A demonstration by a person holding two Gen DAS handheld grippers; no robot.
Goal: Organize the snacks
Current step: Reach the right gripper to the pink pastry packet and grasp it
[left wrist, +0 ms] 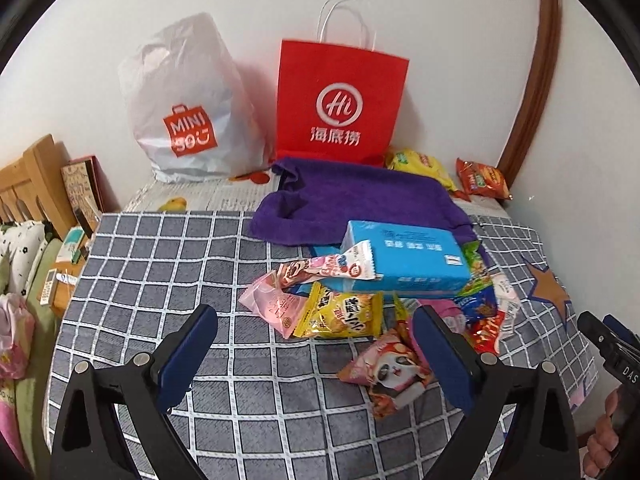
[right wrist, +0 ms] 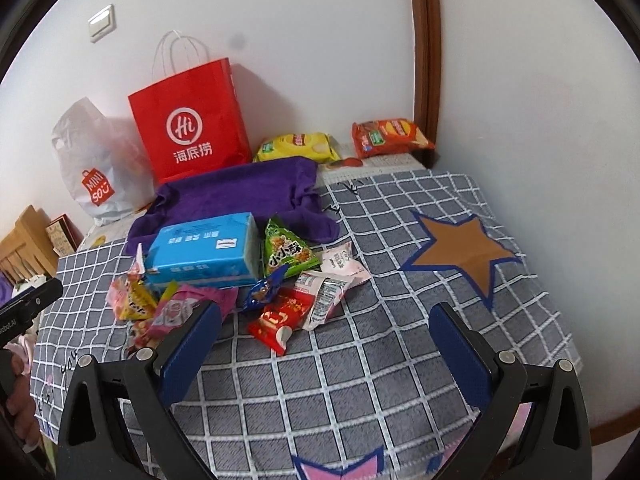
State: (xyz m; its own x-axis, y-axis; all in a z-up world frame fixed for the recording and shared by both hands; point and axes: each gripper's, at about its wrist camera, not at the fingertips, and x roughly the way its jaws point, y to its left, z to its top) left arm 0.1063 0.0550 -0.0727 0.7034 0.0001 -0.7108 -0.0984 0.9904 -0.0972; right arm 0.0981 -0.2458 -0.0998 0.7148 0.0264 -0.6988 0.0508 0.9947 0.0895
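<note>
We hold left gripper (left wrist: 316, 336) & right gripper (right wrist: 326, 330) w/ fingers apart, empty, over bare checked surface (right wrist: 360, 380) at near edge, snack pile (right wrist: 280, 300) mid-surface by blue box (right wrist: 200, 248).

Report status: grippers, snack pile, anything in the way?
Left gripper open, empty. Right gripper open, empty. Snack pile loose on checked cloth, untouched. Blue tissue pack sits among it.
</note>
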